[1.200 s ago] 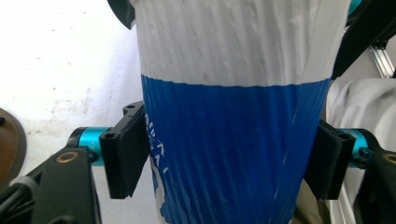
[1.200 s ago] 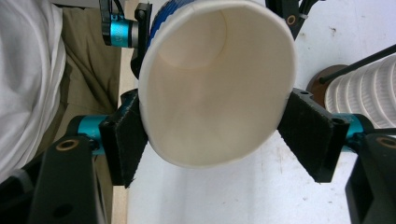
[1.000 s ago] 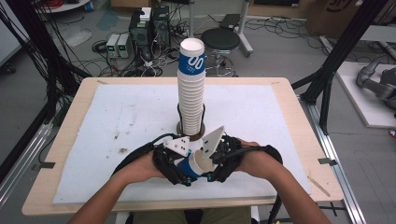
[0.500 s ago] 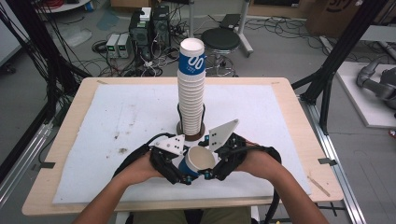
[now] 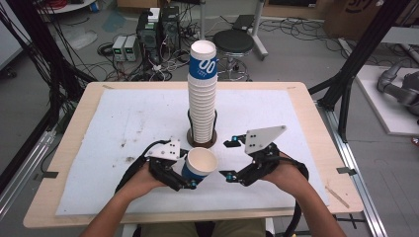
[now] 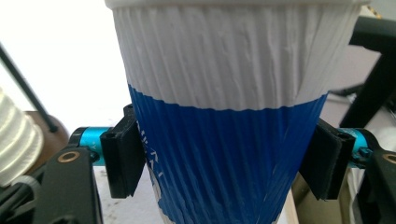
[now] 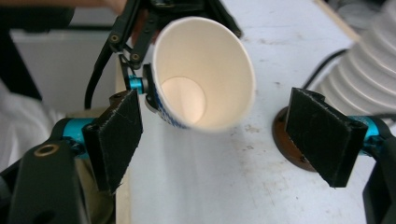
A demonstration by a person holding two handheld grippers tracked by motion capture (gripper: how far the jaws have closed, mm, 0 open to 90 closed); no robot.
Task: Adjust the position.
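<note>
The paper cup (image 6: 224,116) is showing a ribbed, matt wall, white above and blue below, with a smooth pale inside. The stack of cups (image 5: 202,94) is looking like the same ribbed paper. The left gripper (image 5: 184,177) is pressing matt black rubbery pads on the cup beside glossy blue metal pins. The table (image 5: 74,148) is showing a pale wood edge around a stained, matt white sheet (image 5: 128,118).

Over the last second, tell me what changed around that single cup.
The right gripper let go of the paper cup and drew away to the right; its jaws now stand open and empty. The left gripper, whose jaws have just been opening slightly, holds the cup alone, pads on its blue band. The cup stack and the table stayed as they were.
</note>
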